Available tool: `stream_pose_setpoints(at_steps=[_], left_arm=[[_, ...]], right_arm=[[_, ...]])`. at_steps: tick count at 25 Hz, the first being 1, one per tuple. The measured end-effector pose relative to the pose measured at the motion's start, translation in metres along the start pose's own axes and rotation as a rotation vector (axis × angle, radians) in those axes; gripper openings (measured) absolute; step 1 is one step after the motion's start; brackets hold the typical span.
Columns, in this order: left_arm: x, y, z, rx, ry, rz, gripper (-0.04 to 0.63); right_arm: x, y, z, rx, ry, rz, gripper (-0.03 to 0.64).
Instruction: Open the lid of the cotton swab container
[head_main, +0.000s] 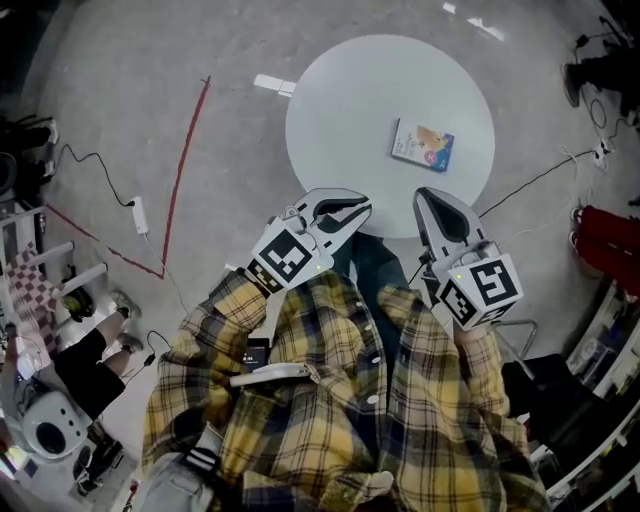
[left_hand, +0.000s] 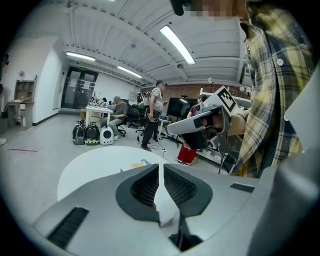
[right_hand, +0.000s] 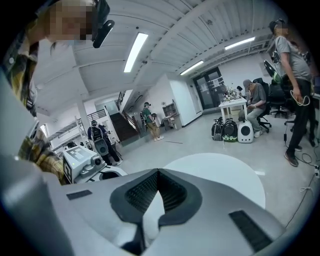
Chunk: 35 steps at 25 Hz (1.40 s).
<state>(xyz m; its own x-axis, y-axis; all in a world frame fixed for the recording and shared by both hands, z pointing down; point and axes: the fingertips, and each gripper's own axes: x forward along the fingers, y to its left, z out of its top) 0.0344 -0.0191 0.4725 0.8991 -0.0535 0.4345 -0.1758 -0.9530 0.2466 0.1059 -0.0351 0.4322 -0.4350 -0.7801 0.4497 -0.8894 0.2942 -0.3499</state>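
Observation:
The cotton swab container (head_main: 422, 145) is a flat blue and white box lying on the right half of the round white table (head_main: 340, 110). Its lid looks closed. Both grippers hover near the table's near edge, well short of the box and in front of my plaid shirt. My left gripper (head_main: 356, 206) is shut with nothing between its jaws. My right gripper (head_main: 424, 196) is shut and empty too. In the left gripper view the box (left_hand: 140, 163) peeks above the closed left gripper (left_hand: 161, 168), and the right gripper (left_hand: 200, 123) hangs ahead. The right gripper (right_hand: 158, 173) points over the table (right_hand: 230, 175).
A red tape line (head_main: 186, 150) runs across the grey floor left of the table. A power strip with a cable (head_main: 140, 214) lies further left. Shelving and gear crowd the left edge (head_main: 40, 330); red items (head_main: 610, 245) sit at the right. People stand and sit at desks (left_hand: 117, 112) beyond.

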Motion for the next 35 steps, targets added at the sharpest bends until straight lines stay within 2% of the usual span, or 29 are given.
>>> stream_pose_setpoints(at_steps=[4,13,19,23,29,35], left_arm=[[0.006,-0.001,-0.017,-0.008,0.019,-0.053,0.035],[0.010,-0.001,-0.054,0.005,0.082,-0.112,0.040],[0.018,-0.007,-0.070,0.066,0.124,-0.149,0.121],[0.023,-0.010,-0.080,0.127,0.158,-0.176,0.224],[0.034,-0.015,-0.106,0.226,0.250,-0.215,0.293],[0.046,-0.008,-0.125,0.286,0.304,-0.214,0.316]], right_arm=[[0.005,-0.004,-0.008,0.022,0.014,0.007,0.017],[0.016,-0.001,-0.015,0.037,0.021,0.032,0.017],[0.014,0.000,-0.026,0.049,0.039,0.034,0.017],[0.012,0.000,-0.030,0.058,0.041,0.030,0.017],[0.012,0.000,-0.037,0.077,0.043,0.034,0.017],[0.009,0.002,-0.041,0.093,0.044,0.029,0.017]])
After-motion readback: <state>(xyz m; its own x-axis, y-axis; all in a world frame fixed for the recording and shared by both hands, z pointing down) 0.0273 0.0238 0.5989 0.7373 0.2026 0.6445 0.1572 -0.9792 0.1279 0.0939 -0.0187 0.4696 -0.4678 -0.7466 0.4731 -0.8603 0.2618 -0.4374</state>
